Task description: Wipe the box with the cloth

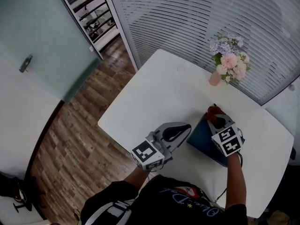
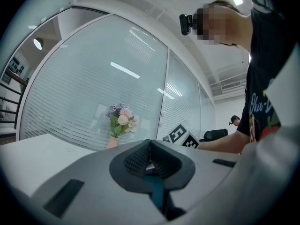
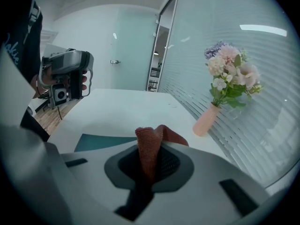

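Gripping a red cloth (image 3: 149, 150), the right tongs (image 1: 217, 121) hold it at the teal box (image 1: 200, 138) on the white tabletop (image 1: 154, 93); the left tongs (image 2: 150, 156) are clenched on the box's edge.

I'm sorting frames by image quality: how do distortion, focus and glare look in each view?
Head view: evenly lit and sharp, with fisheye bowing the edges of the white table. Left gripper view: dark round vignette, ceiling-light streaks reflected in the slatted glass wall. Right gripper view: same vignette; rust-red cloth sharp in the right gripper.
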The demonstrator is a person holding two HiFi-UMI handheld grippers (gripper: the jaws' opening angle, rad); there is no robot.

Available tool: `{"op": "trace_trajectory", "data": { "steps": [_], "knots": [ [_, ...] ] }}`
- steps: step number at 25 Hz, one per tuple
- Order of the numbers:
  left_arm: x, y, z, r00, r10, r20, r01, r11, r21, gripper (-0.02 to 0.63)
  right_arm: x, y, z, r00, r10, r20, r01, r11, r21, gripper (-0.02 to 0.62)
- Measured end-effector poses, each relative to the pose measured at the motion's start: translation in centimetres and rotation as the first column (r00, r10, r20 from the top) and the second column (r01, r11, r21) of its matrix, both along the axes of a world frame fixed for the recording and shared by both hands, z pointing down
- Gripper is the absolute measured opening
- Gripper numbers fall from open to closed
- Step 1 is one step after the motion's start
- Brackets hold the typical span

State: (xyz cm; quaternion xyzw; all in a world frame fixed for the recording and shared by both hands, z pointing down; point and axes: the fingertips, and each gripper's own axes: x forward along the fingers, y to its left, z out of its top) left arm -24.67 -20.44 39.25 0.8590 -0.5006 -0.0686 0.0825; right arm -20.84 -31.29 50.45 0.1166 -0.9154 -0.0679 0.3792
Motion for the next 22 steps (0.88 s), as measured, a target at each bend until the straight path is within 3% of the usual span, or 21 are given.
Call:
{"op": "trace_trajectory", "data": {
  "steps": [15, 22],
  "knots": [
    [2.5, -0.2, -1.0, 0.999, 0.043, -0.007, -0.042, 0.999, 0.026, 0.004, 8.4, -2.4, 1.3, 0.984, 0.166, -0.069, -0.166, 0.986, 0.009, 0.028],
    [3.4, -0.2, -0.9, 0.999, 0.052, -0.011, -0.052, 0.998, 0.019, 0.003, 12.2, -3.3, 1.3, 0.968, 0.244, -0.056, -0.245, 0.97, -0.002, 0.028]
  ]
}}
